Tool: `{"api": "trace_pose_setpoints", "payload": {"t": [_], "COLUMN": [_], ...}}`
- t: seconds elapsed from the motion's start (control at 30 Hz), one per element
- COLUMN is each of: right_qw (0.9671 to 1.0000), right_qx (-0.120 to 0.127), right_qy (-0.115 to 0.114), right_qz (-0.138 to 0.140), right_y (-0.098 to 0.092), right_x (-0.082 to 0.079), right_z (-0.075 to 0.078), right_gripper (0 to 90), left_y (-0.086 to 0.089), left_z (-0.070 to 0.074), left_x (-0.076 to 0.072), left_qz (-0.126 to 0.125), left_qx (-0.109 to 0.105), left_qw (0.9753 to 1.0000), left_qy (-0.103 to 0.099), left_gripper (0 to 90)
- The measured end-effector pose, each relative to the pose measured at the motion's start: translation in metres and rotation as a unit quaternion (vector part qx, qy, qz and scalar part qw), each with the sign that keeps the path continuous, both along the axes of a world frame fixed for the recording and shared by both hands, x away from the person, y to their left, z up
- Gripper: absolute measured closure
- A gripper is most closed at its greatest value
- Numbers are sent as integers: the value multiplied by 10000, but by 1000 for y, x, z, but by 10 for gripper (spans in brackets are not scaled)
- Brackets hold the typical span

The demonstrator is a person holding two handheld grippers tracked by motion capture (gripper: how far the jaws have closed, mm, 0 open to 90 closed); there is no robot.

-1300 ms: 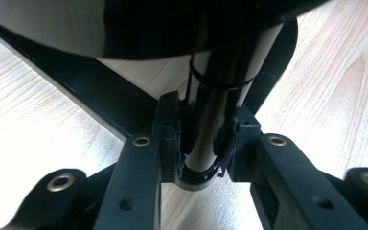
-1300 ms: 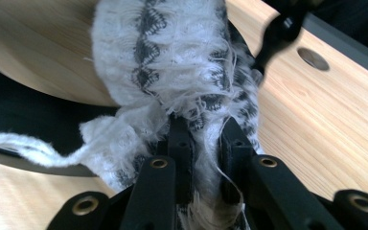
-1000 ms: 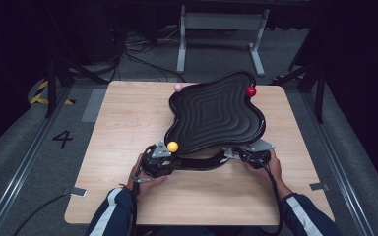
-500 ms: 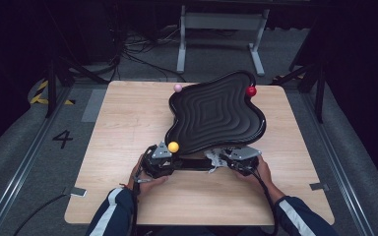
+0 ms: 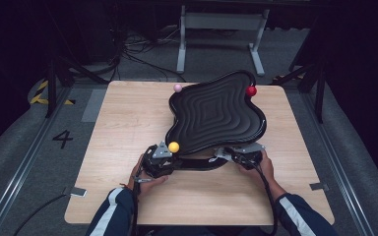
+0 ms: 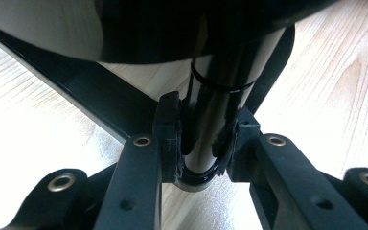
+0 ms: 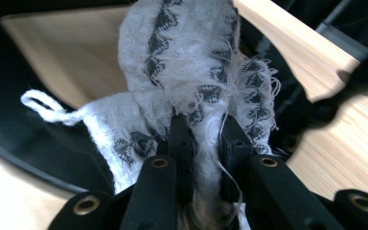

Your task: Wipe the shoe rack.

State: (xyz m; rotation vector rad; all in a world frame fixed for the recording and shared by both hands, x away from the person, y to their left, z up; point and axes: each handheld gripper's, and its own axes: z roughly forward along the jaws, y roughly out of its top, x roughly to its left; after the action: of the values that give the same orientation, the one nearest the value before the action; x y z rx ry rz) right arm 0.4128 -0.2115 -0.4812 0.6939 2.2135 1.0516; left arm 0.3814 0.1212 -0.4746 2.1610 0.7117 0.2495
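Overall, a wooden table (image 5: pixel 128 128) is seen in the high view, with a large black wavy-edged tray (image 5: pixel 216 113) raised and tilted on a black stand over its far right half. Concentric ridges are cut into the tray's surface; nothing is seen lying inside it. Three balls are set at its rim: a red ball (image 5: pixel 251 91) at the far right edge, a pink ball (image 5: pixel 177 88) at the far left edge, a yellow ball (image 5: pixel 173 146) at the near left corner, just beside the left gripper.

The stand's glossy black foot (image 6: pixel 206 143) is clamped by the left gripper (image 6: pixel 199 148), jaws narrow against both sides of the rod, as shown in the left gripper view. In the high view that gripper (image 5: pixel 158 160) is held at the tray's near left edge.

A white cloth (image 7: pixel 191 81) with a dark woven pattern is pinched by the right gripper (image 7: pixel 202 139), jaws closed tight on a bunched fold; a looped cord hangs off the cloth's left side. In the high view the right gripper (image 5: pixel 243 155) is placed under the tray's near right edge.

The stand's base is largely hidden by the tray. The cloth is hard to make out in the high view.
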Motion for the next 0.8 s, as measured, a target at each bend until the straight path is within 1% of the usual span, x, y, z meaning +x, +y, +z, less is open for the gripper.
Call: {"api": "trace_pose_setpoints", "payload": {"t": [0.1, 0.17, 0.2, 0.3, 0.37, 0.5, 0.63, 0.7, 0.77, 0.8], "right_qw": [10000, 9997, 9997, 9990, 9981, 9971, 9968, 9968, 9977, 9986], "right_qx": [13, -82, -82, -138, -158, -174, -130, -93, -107, -79], "right_qy": [-48, -138, -138, -263, -329, -351, -393, -426, -351, -262], "right_qz": [-77, -167, -167, -325, -493, -646, -678, -674, -564, -458], "right_y": [-4, -5, -5, -8, -12, -17, -18, -19, -18, -15], "right_x": [3, 3, 3, 5, 7, 8, 6, 6, 5, 5], "right_z": [0, 0, 0, 0, 0, 0, 2, 4, 4, 3], "right_gripper": [788, 788, 788, 788, 788, 786, 786, 787, 787, 788], "left_y": [-1, -1, -1, -1, -1, -1, -1, -1, -1, -1], "left_z": [0, 0, 0, 0, 0, 0, 0, -1, 0, 0], "left_x": [0, 1, 1, 0, 0, 1, 0, 1, 1, 1], "left_qz": [-19, -26, -26, -24, -27, -23, -23, -21, -33, -27], "left_qx": [21, 15, 15, 25, 23, 21, 21, -34, -8, -7], "left_qw": [10000, 10000, 10000, 10000, 10000, 10000, 10000, 10000, 10000, 10000], "left_qy": [-6, -16, -16, -15, -11, -16, -13, 8, -6, 0], "left_gripper": [724, 724, 724, 725, 725, 725, 725, 725, 725, 725]}}
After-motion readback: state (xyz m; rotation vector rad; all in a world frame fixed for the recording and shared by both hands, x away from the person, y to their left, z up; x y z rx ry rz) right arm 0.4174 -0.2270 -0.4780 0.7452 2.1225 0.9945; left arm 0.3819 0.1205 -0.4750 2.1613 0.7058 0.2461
